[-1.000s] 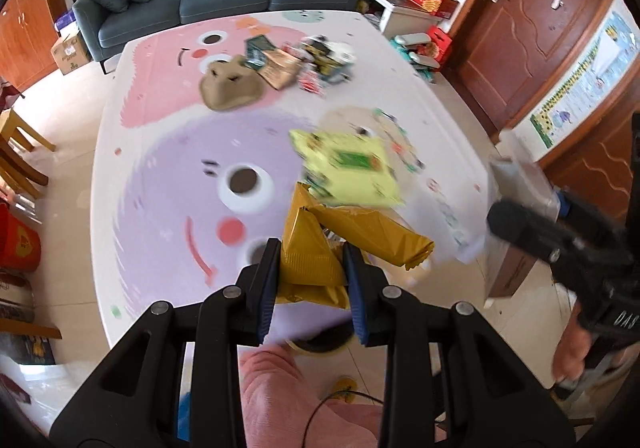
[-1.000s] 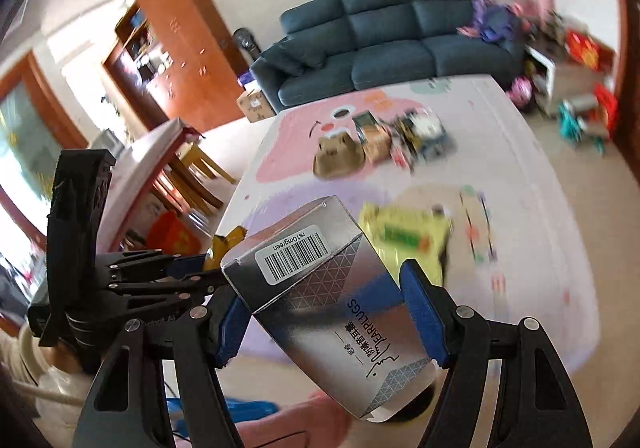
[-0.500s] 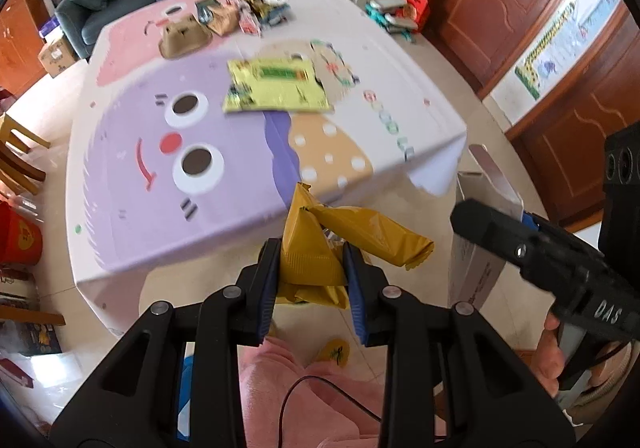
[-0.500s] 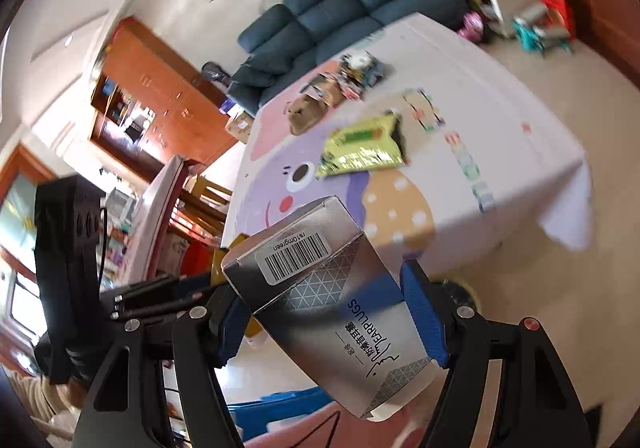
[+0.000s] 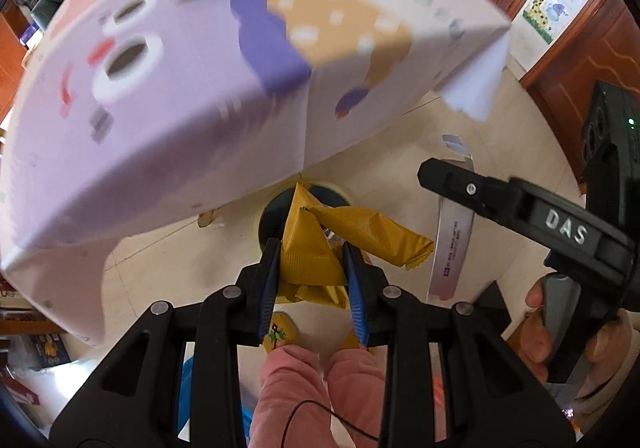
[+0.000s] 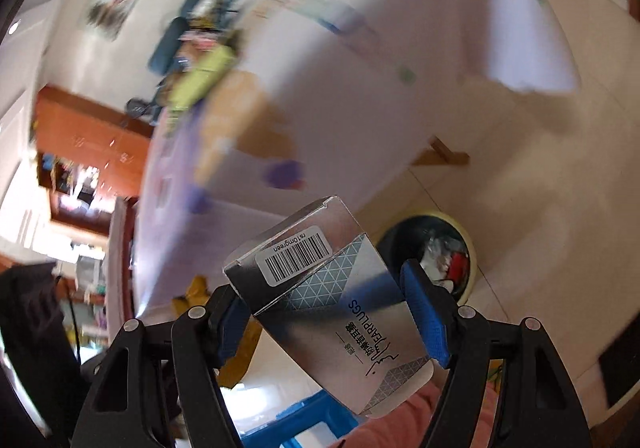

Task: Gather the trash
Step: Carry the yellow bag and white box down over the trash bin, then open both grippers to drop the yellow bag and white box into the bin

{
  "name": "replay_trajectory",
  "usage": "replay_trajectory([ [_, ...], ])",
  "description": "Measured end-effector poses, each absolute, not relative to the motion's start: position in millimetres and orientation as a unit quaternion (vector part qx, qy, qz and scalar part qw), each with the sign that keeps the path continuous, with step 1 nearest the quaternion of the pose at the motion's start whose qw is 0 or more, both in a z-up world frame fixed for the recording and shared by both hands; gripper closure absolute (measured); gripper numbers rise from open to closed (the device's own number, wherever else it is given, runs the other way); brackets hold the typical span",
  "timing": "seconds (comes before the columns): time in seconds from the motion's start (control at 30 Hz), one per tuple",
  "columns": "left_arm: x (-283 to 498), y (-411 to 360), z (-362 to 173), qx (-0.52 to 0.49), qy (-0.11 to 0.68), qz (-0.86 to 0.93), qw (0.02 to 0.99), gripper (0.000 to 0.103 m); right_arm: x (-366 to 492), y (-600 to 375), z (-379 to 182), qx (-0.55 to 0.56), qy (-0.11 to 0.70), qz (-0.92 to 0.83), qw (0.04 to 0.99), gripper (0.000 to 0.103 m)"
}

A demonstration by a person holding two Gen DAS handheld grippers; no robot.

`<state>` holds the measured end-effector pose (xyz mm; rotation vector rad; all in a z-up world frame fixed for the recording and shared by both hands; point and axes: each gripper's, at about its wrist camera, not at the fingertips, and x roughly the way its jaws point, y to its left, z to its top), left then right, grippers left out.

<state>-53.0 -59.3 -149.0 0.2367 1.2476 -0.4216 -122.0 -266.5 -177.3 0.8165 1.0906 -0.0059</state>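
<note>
Both loads over the bin

My left gripper (image 5: 312, 268) clamps the yellow wrapper (image 5: 320, 248), trash bin (image 5: 276, 207) directly ahead beneath it. My right gripper (image 6: 324, 312) clamps the earplug box (image 6: 332, 304); the bin lies ahead-right, slightly farther.

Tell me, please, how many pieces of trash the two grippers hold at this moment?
2. The left gripper is shut on a yellow wrapper, above the trash bin. The right gripper is shut on a silver earplugs box, beside the same bin.

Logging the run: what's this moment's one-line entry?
left claw: yellow wrapper | right claw: silver box | bin: below, nothing dropped
</note>
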Motion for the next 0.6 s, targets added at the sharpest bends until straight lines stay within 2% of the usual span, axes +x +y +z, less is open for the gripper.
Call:
replay_trajectory([
  [0.37, -36, -53, -314, 0.090, 0.588, -0.143, 0.791, 0.075, -120, -257, -341, 0.385, 0.533, -0.037, 0.752, 0.028],
  [0.6, -10, -48, -389, 0.093, 0.581, -0.120, 0.799, 0.072, -97, -239, -409, 0.366, 0.547, -0.035, 0.752, 0.025],
])
